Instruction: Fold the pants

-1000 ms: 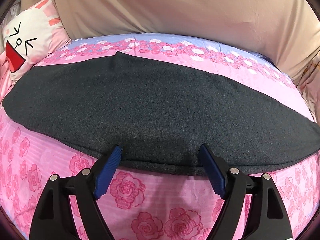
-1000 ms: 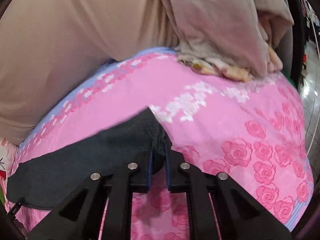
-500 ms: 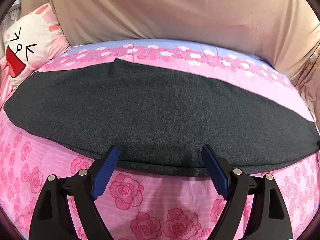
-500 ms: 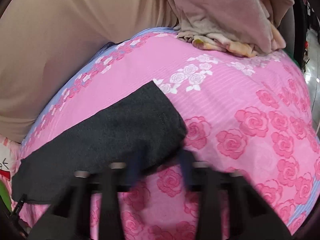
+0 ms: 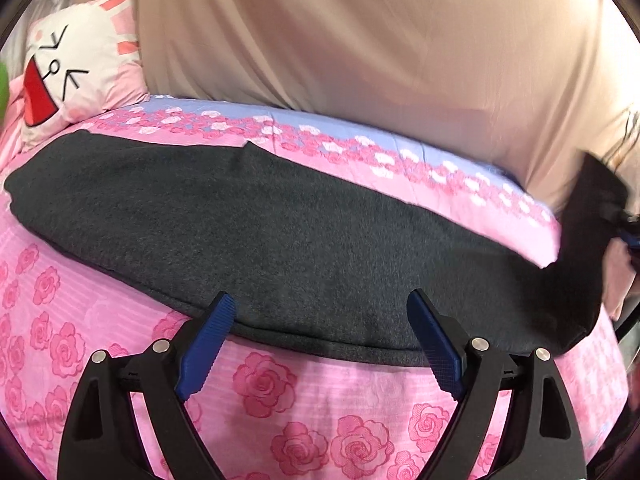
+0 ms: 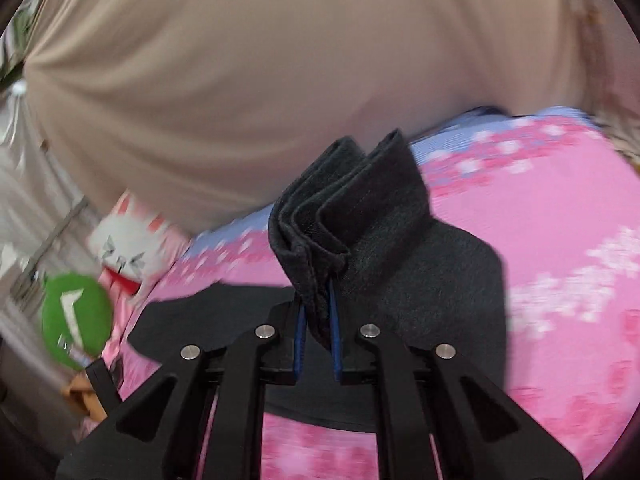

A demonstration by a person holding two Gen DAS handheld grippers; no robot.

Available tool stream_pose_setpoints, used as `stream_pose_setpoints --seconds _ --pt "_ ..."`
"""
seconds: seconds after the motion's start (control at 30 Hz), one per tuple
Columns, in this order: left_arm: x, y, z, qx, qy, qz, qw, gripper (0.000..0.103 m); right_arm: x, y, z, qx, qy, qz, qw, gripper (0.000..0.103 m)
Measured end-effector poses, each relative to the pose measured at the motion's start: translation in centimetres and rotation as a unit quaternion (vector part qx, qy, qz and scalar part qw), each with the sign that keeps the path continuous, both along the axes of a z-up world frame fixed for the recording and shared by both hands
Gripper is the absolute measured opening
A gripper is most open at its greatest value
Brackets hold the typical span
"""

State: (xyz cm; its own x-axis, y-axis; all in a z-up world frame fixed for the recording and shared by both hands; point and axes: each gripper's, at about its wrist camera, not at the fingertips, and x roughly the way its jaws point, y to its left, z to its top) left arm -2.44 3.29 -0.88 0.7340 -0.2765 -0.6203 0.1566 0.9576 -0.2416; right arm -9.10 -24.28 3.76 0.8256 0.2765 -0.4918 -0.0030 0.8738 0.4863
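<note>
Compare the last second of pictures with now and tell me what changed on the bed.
The right tool, shut on the end of the dark pants, has lifted that end off the pink bedspread and is carrying it toward the pillow end. A second ago it pinched that end low on the bed. The left tool has its jaws opening, empty, at the near edge. The rest of the pants stays flat.

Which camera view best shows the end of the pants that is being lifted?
The right wrist view. The bunched end of the pants stands up close to the lens, pinched in the right claw, with its layered edges plain. The left wrist view shows only a dark, blurred flap at its far right edge, raised off the bedspread.
</note>
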Motion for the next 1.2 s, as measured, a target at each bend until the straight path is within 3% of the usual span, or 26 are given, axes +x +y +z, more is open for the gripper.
stream_pose_setpoints --seconds 0.17,0.27,0.3,0.33,0.37,0.4,0.5,0.6,0.7,0.77,0.8,0.83,0.97,1.03,1.1,1.17,1.2 --pt "0.2 3.1 -0.2 -0.067 0.015 0.016 0.9975 0.086 4.6 7.8 -6.4 -0.03 0.092 0.072 0.993 0.018" --pt "0.7 5.2 -1.0 -0.1 0.042 0.026 0.9937 0.086 3.5 9.3 -7.4 -0.077 0.1 0.054 0.99 0.018" --pt "0.7 6.1 -1.3 -0.116 0.048 0.03 0.9916 0.086 2.7 9.6 -7.0 -0.093 0.089 0.049 0.991 0.031" --pt "0.6 6.8 -1.5 -0.128 0.049 0.036 0.9899 0.086 1.9 9.9 -6.6 -0.106 0.08 0.043 0.99 0.053" --pt "0.6 7.5 -1.8 -0.145 0.051 0.043 0.9871 0.086 1.7 10.2 -6.4 -0.116 0.076 0.045 0.989 0.062" --pt "0.6 7.8 -1.9 -0.154 0.054 0.045 0.9856 0.086 1.3 10.3 -6.4 -0.131 0.076 0.051 0.987 0.065" --pt "0.7 7.6 -2.1 -0.154 0.059 0.04 0.9855 0.086 1.2 11.7 -6.1 -0.182 0.073 0.067 0.978 0.065" --pt "0.3 7.2 -1.7 -0.145 0.047 0.033 0.9878 0.086 2.4 13.6 -7.1 -0.203 0.083 0.09 0.971 0.063" --pt "0.2 7.2 -1.7 -0.144 0.046 0.03 0.988 0.086 3.3 14.8 -9.1 -0.244 0.103 0.092 0.96 0.047" --pt "0.3 7.4 -1.7 -0.151 0.05 0.028 0.9869 0.086 3.4 14.0 -8.6 -0.225 0.106 0.083 0.965 0.017" --pt "0.4 7.6 -1.8 -0.153 0.051 0.026 0.9866 0.086 3.5 13.2 -8.0 -0.198 0.109 0.08 0.971 0.013" --pt "0.3 7.8 -1.9 -0.158 0.051 0.025 0.9857 0.086 3.6 12.1 -7.1 -0.162 0.104 0.078 0.978 0.012" --pt "0.4 8.1 -2.1 -0.169 0.053 0.022 0.9839 0.086 3.5 10.3 -2.1 -0.13 0.057 0.033 0.989 0.011" --pt "0.3 8.0 -2.0 -0.168 0.05 0.02 0.9842 0.086 3.7 11.1 0.4 -0.122 0.026 0.036 0.992 0.011" --pt "0.3 7.9 -2.0 -0.165 0.048 0.019 0.985 0.086 4.8 12.7 1.0 -0.113 0.025 0.058 0.992 0.013" --pt "0.3 7.9 -2.0 -0.166 0.048 0.018 0.9848 0.086 6.4 14.9 -0.8 -0.116 0.05 0.084 0.988 0.024" --pt "0.4 8.0 -2.0 -0.167 0.05 0.02 0.9844 0.086 7.1 16.0 -2.8 -0.129 0.073 0.098 0.984 0.042"
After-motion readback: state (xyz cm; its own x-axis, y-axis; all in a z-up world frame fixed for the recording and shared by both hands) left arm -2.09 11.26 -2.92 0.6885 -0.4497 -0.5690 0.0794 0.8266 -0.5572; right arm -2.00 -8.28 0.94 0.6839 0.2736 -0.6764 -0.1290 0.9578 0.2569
